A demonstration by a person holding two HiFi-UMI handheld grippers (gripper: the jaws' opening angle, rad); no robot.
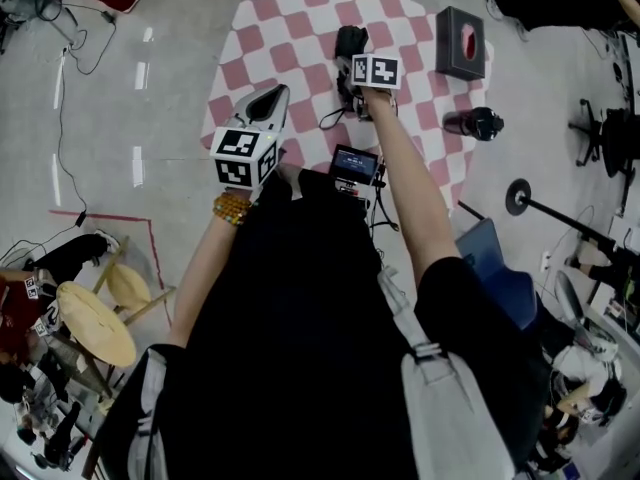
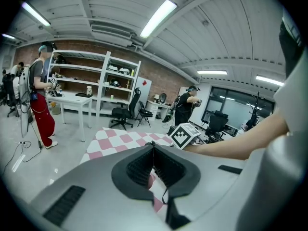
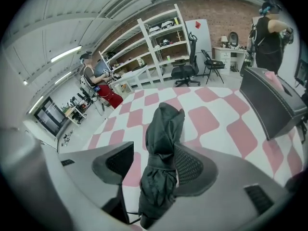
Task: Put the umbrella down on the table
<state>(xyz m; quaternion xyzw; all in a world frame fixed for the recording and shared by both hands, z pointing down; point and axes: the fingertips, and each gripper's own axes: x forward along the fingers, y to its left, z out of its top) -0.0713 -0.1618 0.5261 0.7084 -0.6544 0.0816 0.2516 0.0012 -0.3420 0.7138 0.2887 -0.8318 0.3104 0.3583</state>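
right gripper view | right claw [image 3: 153, 154] spread, umbrella [image 3: 163, 129] between, lower end hidden | left claw [image 2: 153, 147] pressed together

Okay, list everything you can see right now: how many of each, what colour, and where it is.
table: one, pink-and-white checked cloth, ahead of the person.
umbrella: one, black, folded, over the table between the right gripper's jaws.
box: one, black, far right corner of the table.
bottle: one, dark, at the table's right edge.
stools: two, pale wood, on the floor to the person's left.
shelving: one, white, against the brick wall.
left gripper: one, grey, jaws together, empty, near the table's edge.
right gripper: one, grey, jaws apart around the umbrella, a gap showing on one side.
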